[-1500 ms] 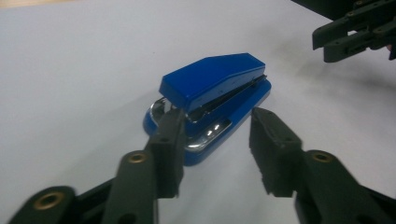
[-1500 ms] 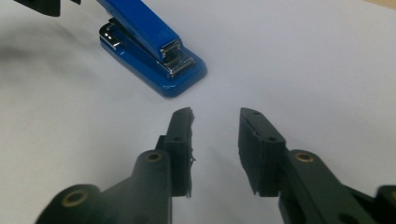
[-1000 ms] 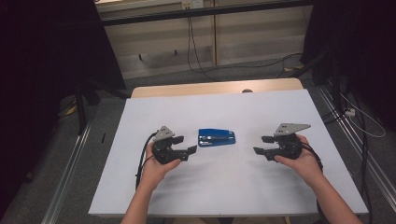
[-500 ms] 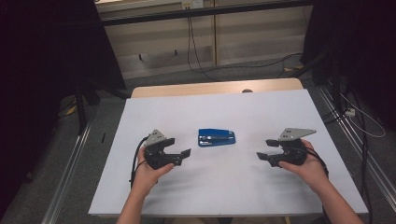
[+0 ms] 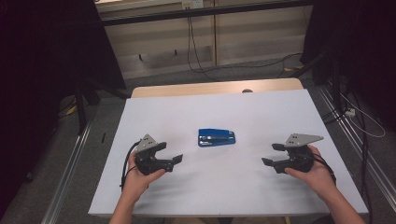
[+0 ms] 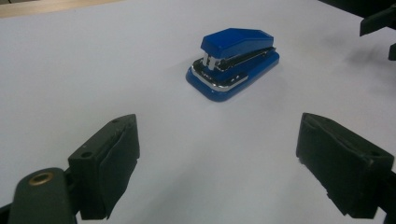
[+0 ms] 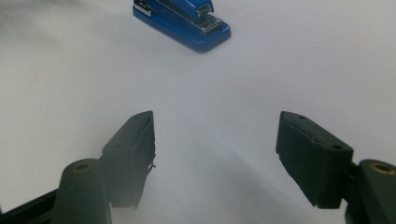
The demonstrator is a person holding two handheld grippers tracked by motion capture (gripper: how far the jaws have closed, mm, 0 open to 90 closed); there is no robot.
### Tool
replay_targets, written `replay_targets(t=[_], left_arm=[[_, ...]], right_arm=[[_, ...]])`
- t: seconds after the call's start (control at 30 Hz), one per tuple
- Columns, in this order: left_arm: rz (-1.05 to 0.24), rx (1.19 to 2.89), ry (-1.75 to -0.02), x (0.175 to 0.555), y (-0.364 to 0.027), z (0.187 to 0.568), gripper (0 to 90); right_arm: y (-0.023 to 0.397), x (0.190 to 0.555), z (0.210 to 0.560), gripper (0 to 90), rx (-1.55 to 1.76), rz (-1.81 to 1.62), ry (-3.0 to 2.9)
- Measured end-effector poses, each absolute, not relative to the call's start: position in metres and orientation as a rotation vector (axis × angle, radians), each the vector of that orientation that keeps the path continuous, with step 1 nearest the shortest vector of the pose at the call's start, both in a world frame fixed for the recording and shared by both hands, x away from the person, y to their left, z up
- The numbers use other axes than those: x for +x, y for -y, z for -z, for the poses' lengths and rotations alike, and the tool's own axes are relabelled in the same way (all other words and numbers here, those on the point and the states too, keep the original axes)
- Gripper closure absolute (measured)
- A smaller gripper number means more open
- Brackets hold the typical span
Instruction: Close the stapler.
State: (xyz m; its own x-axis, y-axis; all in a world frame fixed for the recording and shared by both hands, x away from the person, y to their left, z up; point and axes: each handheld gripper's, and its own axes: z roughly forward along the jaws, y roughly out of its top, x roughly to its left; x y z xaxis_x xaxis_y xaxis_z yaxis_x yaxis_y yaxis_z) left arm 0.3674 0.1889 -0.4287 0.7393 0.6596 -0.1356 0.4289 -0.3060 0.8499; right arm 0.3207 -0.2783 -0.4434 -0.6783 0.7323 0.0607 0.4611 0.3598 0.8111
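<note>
With both sets of jaws freshly spread and empty, the left gripper and right gripper should flank the glossy blue plastic stapler squarely.

Your forearms are bare, no sleeves. Each hand carries a black gripper: left gripper, right gripper. Each has a grey three-cornered plate on top, blocky black jaws with small screw holes, brass-ringed pivots. A black cable loops from the left gripper.
</note>
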Motion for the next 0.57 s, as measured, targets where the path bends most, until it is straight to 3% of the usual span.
replay_targets(t=[0.57], left_arm=[[-0.319, 1.93, -0.858, 0.364, -0.21, 0.432, 11.2]], right_arm=[[0.282, 0.31, 0.448, 19.9, 1.057, -1.239, -2.297]])
